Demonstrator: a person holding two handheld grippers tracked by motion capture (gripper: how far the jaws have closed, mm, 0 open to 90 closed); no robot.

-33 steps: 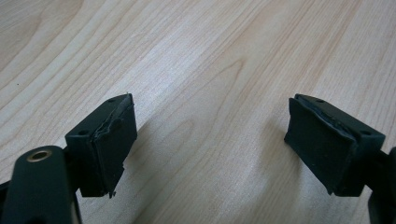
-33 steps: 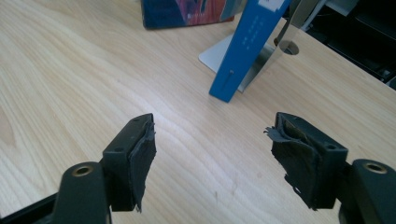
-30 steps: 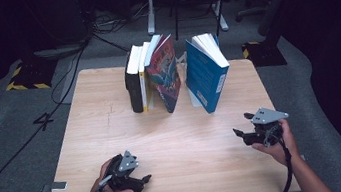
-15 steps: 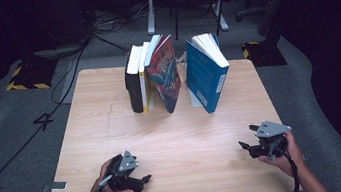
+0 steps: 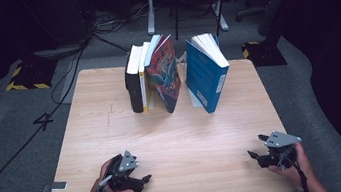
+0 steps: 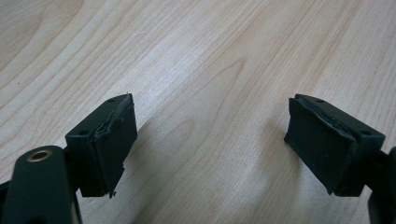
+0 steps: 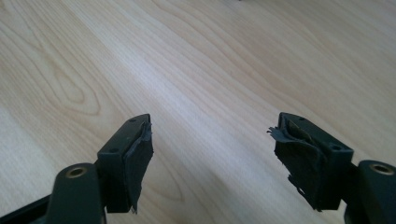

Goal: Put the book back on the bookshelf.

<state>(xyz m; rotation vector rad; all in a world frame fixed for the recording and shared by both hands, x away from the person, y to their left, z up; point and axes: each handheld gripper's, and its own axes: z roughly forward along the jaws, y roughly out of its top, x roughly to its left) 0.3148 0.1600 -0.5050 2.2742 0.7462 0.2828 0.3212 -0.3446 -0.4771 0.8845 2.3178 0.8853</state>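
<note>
Two grippers sit low over the near edge of the wooden table (image 5: pixel 112 129), each in one of the person's hands. Left gripper (image 5: pixel 142 179), near the front-left corner, has its jaws spread wide with bare wood between them. Right gripper (image 5: pixel 254 157), near the front-right corner, is likewise agape and empty. Well apart from both, at the far edge, books (image 5: pixel 165 74) stand upright, a blue book (image 5: pixel 205 78) leaning beside them.

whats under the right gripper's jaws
Bare light wood of the table lies under the right gripper; its jaws stand open with nothing between them. The patch of wood right beneath each jaw is covered from view.
</note>
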